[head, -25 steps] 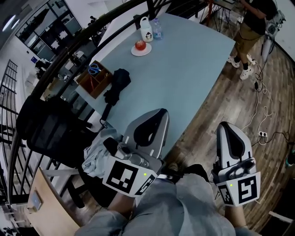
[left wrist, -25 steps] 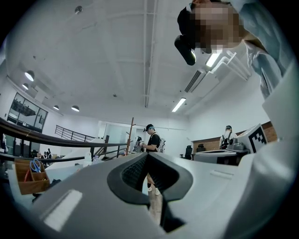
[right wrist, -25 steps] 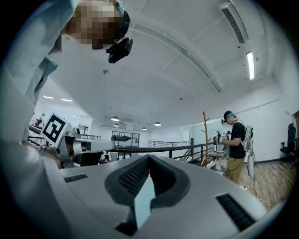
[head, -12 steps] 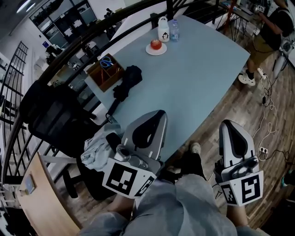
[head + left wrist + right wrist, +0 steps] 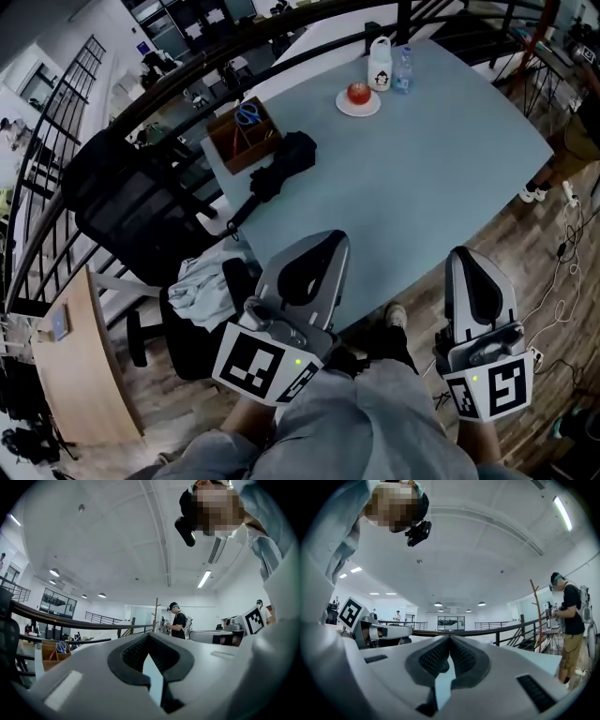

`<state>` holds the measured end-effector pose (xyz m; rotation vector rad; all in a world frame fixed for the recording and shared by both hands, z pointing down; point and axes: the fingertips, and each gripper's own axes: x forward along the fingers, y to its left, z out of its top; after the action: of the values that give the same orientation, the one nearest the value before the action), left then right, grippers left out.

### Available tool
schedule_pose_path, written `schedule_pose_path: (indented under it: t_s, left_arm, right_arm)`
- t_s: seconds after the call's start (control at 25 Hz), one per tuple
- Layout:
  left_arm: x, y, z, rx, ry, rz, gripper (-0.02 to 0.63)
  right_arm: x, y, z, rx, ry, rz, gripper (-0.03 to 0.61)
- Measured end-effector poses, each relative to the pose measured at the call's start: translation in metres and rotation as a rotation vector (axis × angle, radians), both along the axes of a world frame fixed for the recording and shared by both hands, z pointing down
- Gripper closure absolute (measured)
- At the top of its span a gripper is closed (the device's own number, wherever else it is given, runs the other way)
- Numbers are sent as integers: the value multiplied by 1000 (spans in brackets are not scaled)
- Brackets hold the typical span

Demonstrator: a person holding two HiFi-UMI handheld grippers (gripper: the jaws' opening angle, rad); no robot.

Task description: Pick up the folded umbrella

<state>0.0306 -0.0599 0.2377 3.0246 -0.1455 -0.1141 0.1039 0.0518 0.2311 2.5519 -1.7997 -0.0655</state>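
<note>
On the far-left part of the table (image 5: 441,159), the folded umbrella (image 5: 281,167) lies just beside the wooden box (image 5: 246,136), handle end toward the near-left edge. You hold the left gripper (image 5: 328,238) and right gripper (image 5: 459,255) at the near side, well apart from the umbrella. Both have their jaws closed together with nothing between them.

A pale blue counter (image 5: 450,178) stands on a wood-plank floor (image 5: 520,248) beside a curved black railing (image 5: 187,80) and a black office chair (image 5: 131,216), under white-ceiling strip lights (image 5: 204,579).
</note>
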Motion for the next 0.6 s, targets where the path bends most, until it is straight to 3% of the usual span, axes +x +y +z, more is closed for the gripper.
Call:
schedule_pose_path:
  t_s: [0.6]
  left_arm:
    - [71,3,-4,-5,-18,-244,609]
  right_arm:
    - [87,-23,7,-1,-37,-274,580]
